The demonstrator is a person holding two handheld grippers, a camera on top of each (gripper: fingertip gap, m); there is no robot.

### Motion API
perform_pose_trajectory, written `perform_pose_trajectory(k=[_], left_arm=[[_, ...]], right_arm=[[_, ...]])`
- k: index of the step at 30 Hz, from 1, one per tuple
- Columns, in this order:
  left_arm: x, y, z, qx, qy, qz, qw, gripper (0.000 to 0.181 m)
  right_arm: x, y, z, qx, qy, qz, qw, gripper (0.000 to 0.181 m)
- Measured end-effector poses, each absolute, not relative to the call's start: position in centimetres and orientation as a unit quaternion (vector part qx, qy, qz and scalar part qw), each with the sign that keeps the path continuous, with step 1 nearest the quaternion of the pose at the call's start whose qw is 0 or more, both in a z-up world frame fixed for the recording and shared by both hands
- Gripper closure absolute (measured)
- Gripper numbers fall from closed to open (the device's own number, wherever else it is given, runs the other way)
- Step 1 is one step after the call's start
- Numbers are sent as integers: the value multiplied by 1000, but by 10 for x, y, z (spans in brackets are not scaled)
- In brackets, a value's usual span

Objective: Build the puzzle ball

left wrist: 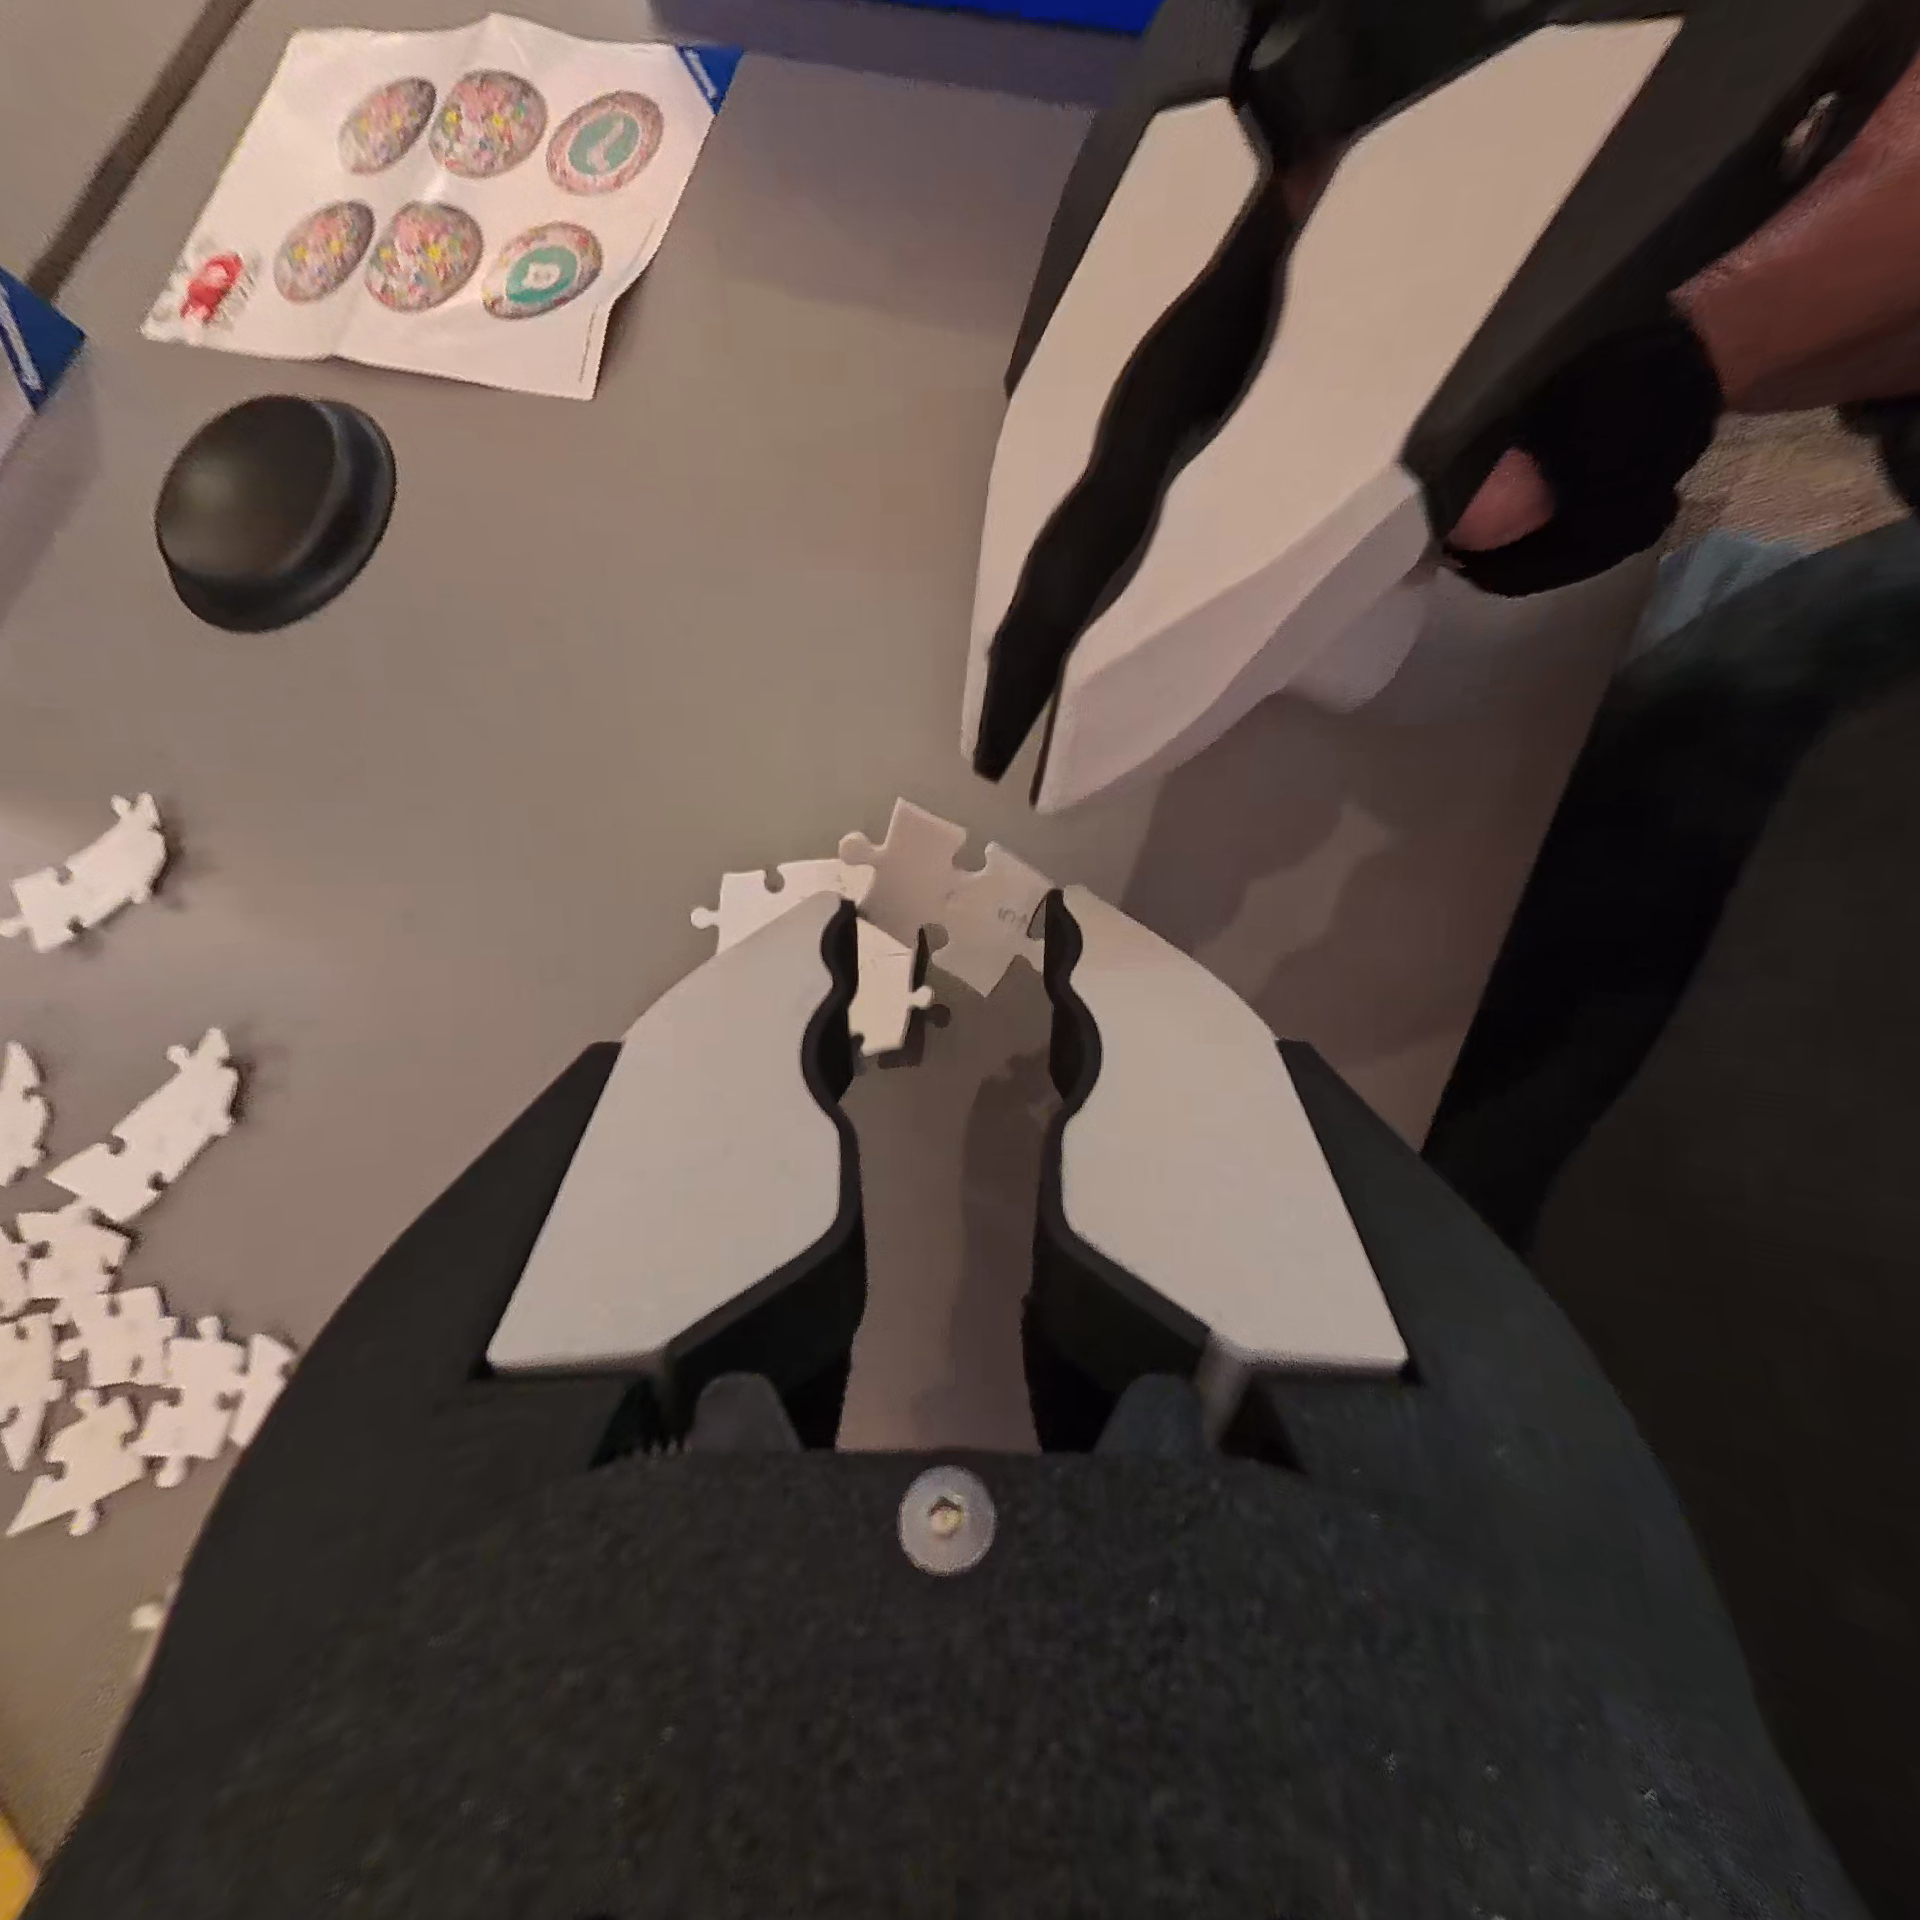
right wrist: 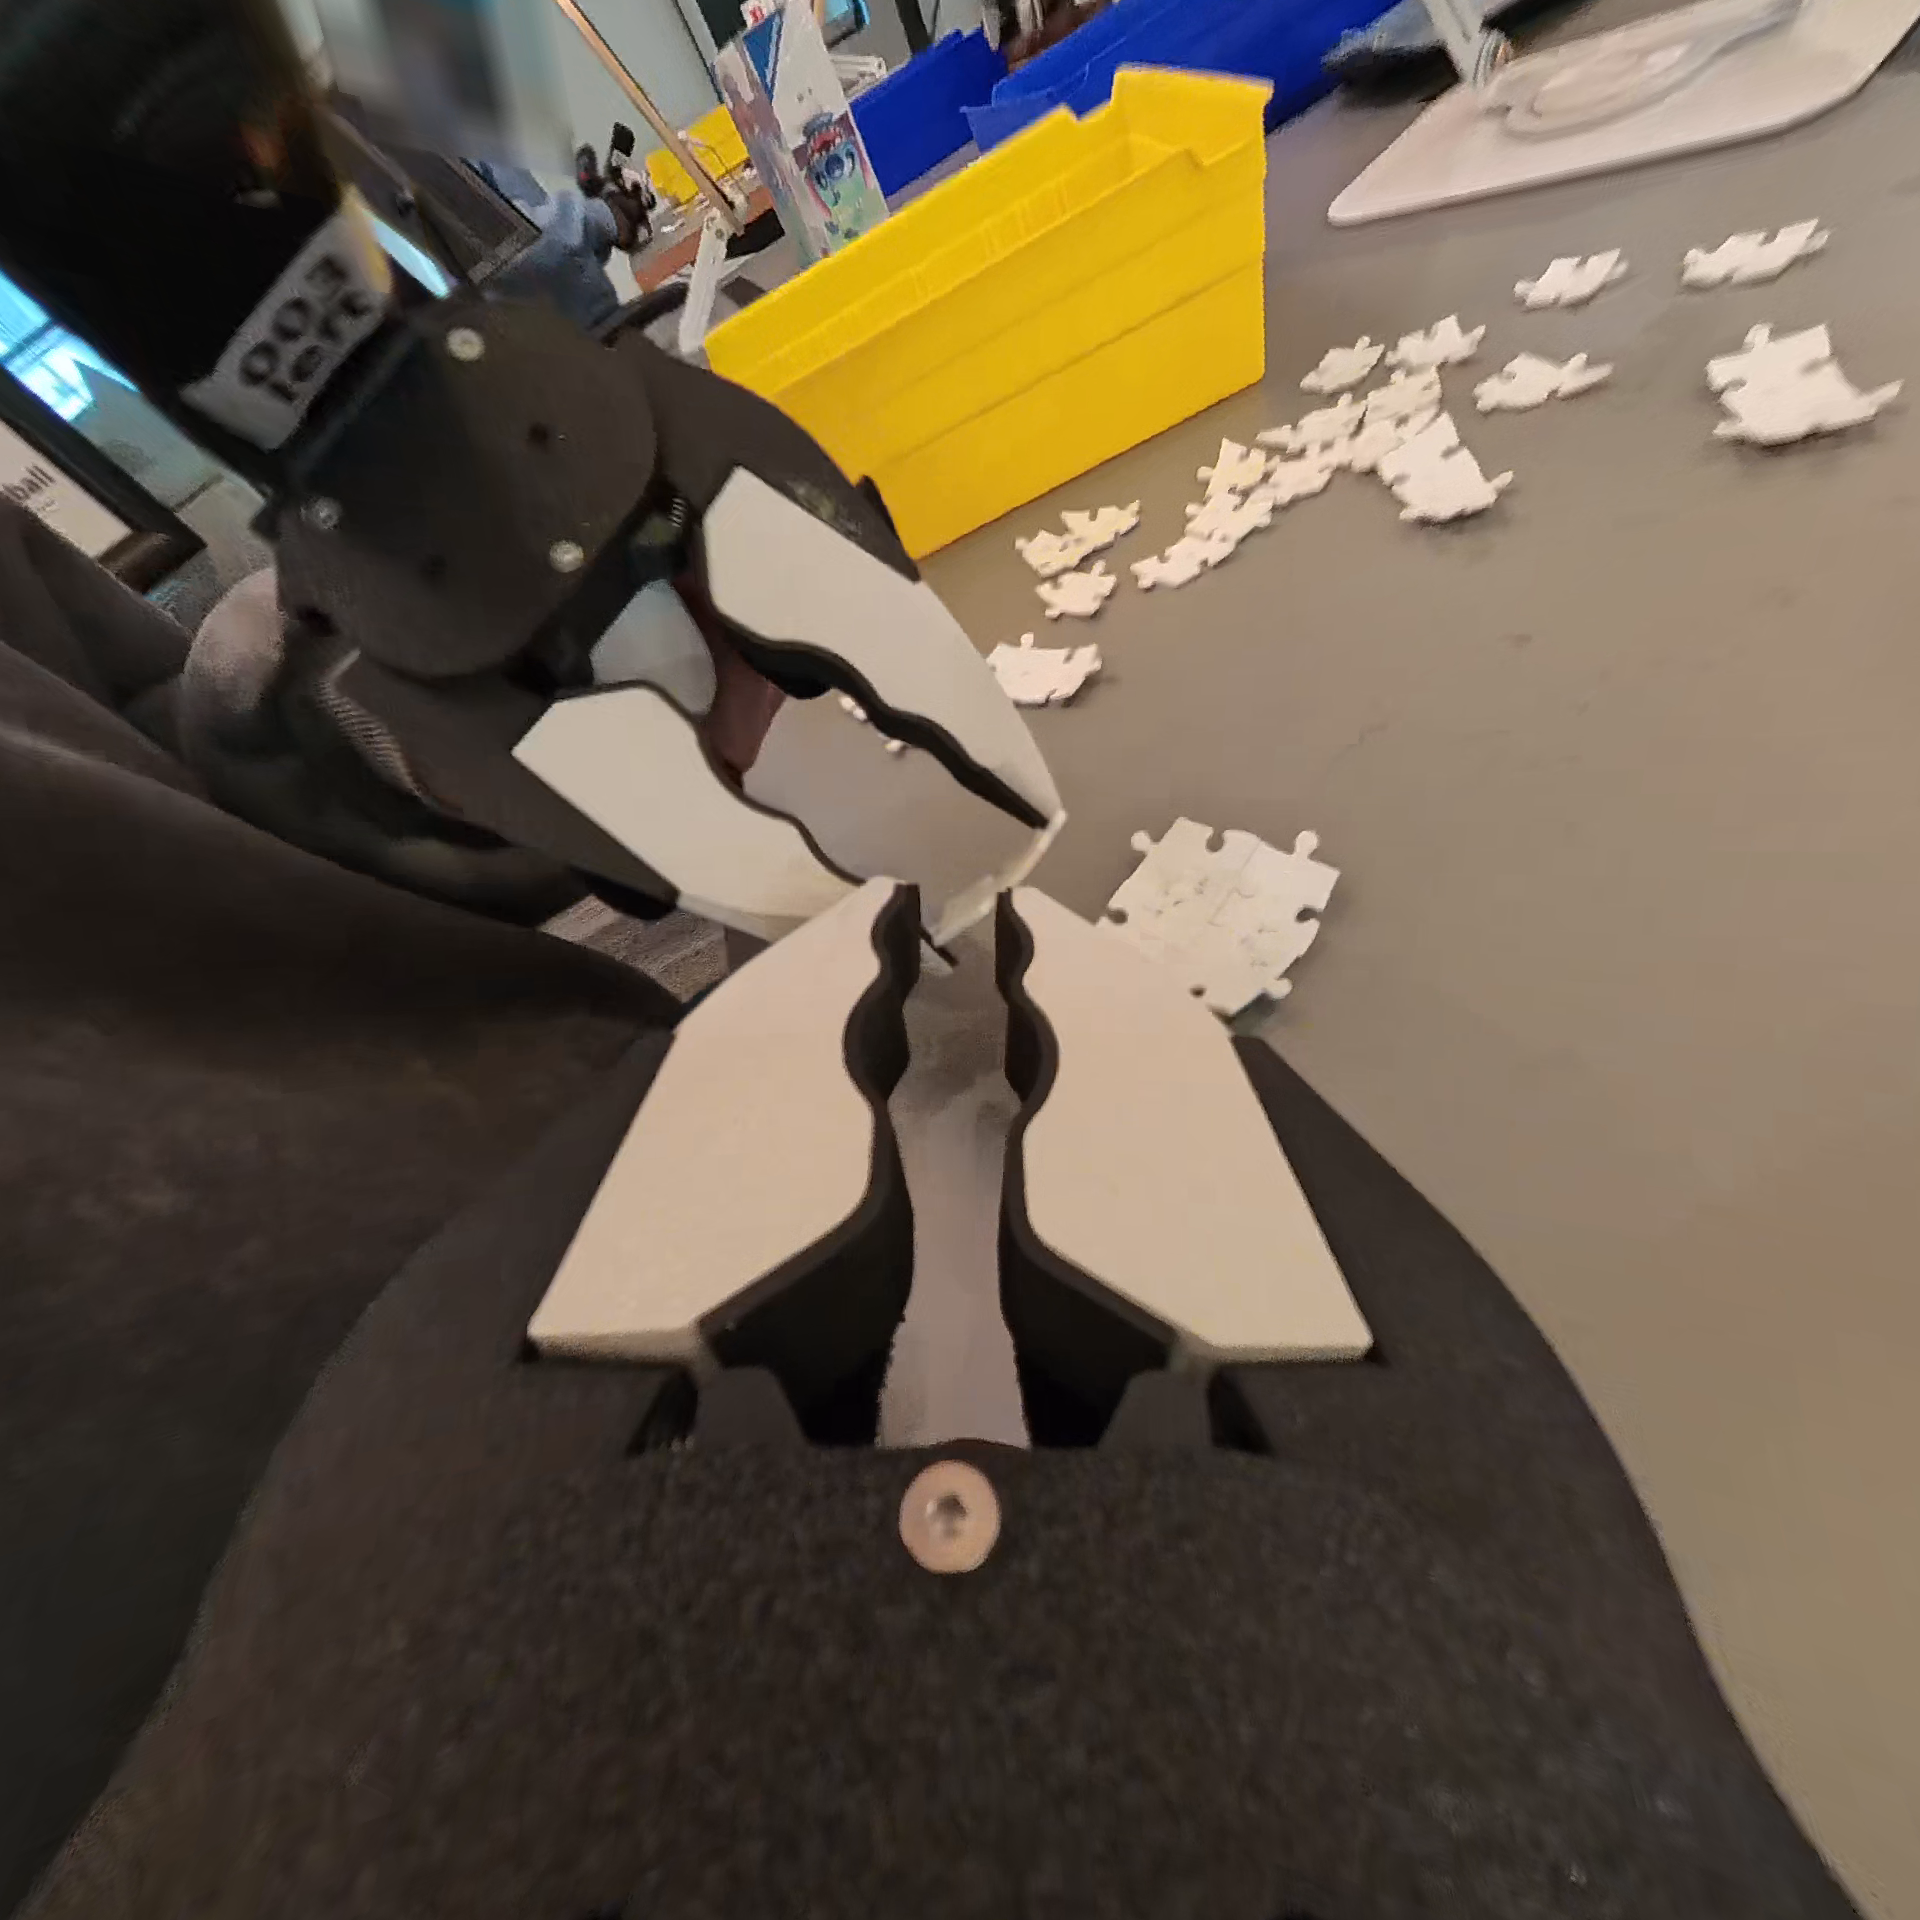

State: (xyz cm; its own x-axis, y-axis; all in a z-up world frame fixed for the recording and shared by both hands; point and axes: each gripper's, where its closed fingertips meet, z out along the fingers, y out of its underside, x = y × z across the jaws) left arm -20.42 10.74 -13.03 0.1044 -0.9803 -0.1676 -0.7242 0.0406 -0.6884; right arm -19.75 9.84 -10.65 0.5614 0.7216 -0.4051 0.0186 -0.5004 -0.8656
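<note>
My left gripper (left wrist: 951, 914) holds a white puzzle piece (left wrist: 987, 920) across its tips, tilted up off the grey table (left wrist: 623, 675). In the right wrist view the same gripper (right wrist: 971, 862) shows the piece edge-on (right wrist: 1013, 862). My right gripper (right wrist: 956, 909) has a narrow gap and holds nothing. Its tips are right at the held piece's edge. In the left wrist view it (left wrist: 1013, 784) comes in from the upper right, in a gloved hand. A small group of joined white pieces (right wrist: 1226, 914) lies flat just beside both tips (left wrist: 769, 899).
Several loose white pieces (left wrist: 125, 1330) lie to the left (right wrist: 1351, 436). A black round stand (left wrist: 275, 509) and a printed sheet (left wrist: 436, 197) lie farther back. A yellow bin (right wrist: 1018, 343) and a white tray (right wrist: 1610, 114) stand beyond. The table edge (left wrist: 1507, 935) is close on the right. The tips of both grippers are at nearly the same place.
</note>
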Motion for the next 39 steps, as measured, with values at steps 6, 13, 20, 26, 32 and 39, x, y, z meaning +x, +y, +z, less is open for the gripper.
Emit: perform_pose_trajectory(k=[6, 13, 20, 26, 32, 39], left_arm=[[-199, 103, -135, -634, 673, -142, 354, 147], [-200, 101, -140, -631, 677, -136, 354, 147], [-219, 105, -151, -678, 644, -197, 294, 131], [-235, 128, -157, -698, 627, -199, 283, 133], [-239, 156, -165, -716, 607, -222, 262, 134], [-239, 159, -171, -714, 613, -204, 269, 135]], right_arm=[[-201, 94, -125, -795, -194, 429, 382, 170], [-201, 95, -133, -810, -150, 449, 347, 180], [-207, 93, -144, -823, -140, 453, 313, 180], [-198, 97, -157, -846, -120, 456, 249, 180], [-195, 107, -175, -866, -113, 453, 181, 179], [-194, 112, -184, -884, -133, 426, 138, 179]])
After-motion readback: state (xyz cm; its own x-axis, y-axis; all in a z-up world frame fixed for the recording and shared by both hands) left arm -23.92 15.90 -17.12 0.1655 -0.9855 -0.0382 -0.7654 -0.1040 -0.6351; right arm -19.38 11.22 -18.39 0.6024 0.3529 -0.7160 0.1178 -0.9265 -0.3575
